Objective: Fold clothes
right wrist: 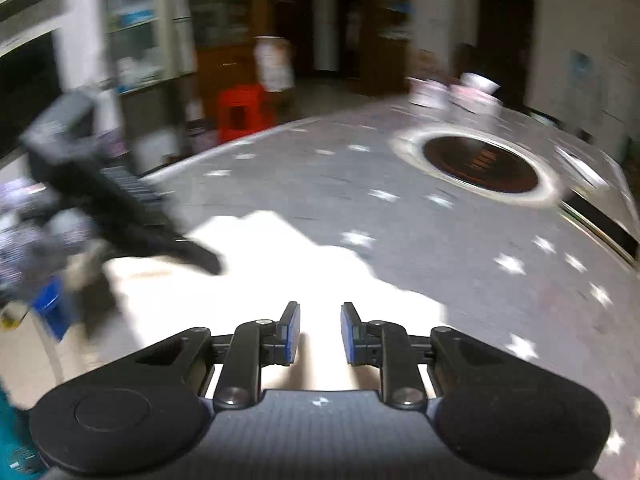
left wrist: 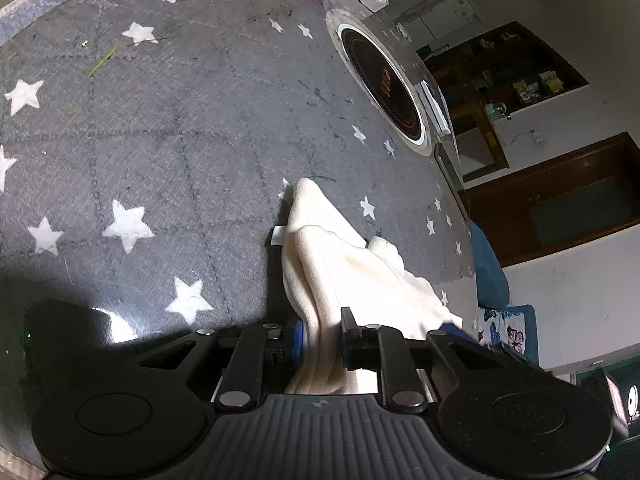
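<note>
Cream garment (left wrist: 344, 264) sits pinched in the down-tilted left tool (left wrist: 323, 334); right tool (right wrist: 320, 330) hovers empty, slightly parted.

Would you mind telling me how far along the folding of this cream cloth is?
Done: not much; the cloth lies bunched on the starry tablecloth, no neat fold visible. In hand: the left gripper is shut on a gathered edge. The right gripper is over the cloth with nothing between its jaws. Left: grasp the other side, fold flat.
</note>
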The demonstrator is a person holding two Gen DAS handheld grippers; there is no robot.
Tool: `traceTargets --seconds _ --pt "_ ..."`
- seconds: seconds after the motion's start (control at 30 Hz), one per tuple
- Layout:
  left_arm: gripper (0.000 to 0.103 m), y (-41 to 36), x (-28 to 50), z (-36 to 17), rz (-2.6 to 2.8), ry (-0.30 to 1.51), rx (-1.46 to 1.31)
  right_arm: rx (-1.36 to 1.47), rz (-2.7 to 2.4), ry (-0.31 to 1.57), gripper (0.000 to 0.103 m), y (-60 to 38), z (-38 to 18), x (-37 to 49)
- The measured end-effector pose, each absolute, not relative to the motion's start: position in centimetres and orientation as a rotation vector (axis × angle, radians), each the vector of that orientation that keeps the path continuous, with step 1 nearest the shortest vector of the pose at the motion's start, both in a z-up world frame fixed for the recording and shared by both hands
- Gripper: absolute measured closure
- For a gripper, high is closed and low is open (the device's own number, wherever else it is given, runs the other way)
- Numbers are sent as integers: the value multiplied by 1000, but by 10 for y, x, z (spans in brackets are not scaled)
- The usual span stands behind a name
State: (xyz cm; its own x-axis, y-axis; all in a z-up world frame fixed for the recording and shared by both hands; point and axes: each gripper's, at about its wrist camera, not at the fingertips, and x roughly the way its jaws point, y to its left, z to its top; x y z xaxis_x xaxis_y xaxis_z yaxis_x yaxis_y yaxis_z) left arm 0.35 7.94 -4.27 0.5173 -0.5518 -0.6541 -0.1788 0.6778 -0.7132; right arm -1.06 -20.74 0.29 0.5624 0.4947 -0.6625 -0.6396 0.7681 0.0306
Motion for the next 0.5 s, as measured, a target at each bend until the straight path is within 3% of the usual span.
traceTargets --seconds 0.5 --pt "83 73 8 -40 -265 1032 -769 -135 535 759 84 -234 -23 24"
